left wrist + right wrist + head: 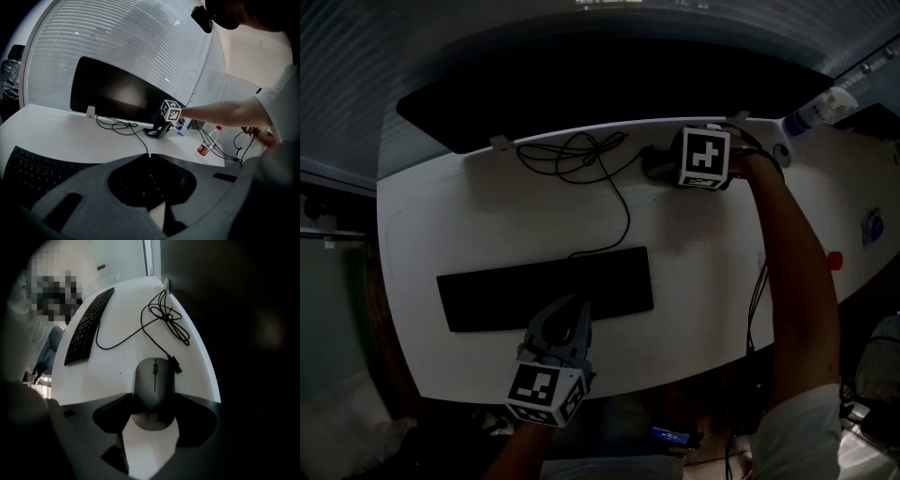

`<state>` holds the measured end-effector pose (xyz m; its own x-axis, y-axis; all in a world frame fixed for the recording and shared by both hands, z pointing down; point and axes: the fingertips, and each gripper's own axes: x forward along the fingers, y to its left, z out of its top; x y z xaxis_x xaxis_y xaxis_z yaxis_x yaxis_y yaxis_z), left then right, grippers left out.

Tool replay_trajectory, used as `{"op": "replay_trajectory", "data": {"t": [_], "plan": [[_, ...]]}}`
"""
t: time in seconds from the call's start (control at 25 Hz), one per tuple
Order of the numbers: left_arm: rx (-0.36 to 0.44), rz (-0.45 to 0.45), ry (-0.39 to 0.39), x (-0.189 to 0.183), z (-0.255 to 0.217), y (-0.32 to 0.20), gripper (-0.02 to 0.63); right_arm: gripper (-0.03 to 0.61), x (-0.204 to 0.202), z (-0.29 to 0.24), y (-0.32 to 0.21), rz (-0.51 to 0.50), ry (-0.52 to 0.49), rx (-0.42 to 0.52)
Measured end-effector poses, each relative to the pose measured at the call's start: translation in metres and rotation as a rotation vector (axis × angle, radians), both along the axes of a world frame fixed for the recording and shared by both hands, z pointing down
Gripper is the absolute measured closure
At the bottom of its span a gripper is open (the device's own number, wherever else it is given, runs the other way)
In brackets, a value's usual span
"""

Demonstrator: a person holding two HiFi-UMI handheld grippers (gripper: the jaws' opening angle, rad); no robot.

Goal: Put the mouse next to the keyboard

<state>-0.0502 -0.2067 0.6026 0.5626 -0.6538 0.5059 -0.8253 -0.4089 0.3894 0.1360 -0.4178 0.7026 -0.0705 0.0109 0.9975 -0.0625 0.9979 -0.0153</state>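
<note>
White table [487, 220] lies bare between the keyboard [546, 289], near the front edge, and the dark mouse [154, 376], at the far edge beside the monitor [581, 89]. The right gripper [153, 404] clasps the mouse's sides. The left gripper [149, 155] is clenched empty by the keyboard. The mouse's round logo is unreadable.

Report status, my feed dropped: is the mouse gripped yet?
Left gripper shut, empty, by the keyboard. Right gripper shut on mouse, near the monitor. Loose cable between mouse and keyboard.
</note>
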Motion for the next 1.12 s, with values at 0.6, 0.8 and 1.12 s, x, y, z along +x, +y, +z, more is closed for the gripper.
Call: {"op": "replay_trajectory", "data": {"t": [0.6, 0.8, 1.12], "plan": [[0.038, -0.015, -0.066, -0.016, -0.024, 0.001, 0.607, 0.299, -0.007, -0.048, 0.062, 0.337, -0.228, 0.055], [0.045, -0.01, -0.079, -0.019, -0.032, 0.005, 0.607, 0.299, -0.011, -0.062, 0.093, 0.454, -0.266, 0.092], [0.045, 0.016, -0.083, -0.015, -0.042, 0.021, 0.607, 0.299, -0.015, -0.078, 0.14, 0.729, -0.304, 0.15]]}}
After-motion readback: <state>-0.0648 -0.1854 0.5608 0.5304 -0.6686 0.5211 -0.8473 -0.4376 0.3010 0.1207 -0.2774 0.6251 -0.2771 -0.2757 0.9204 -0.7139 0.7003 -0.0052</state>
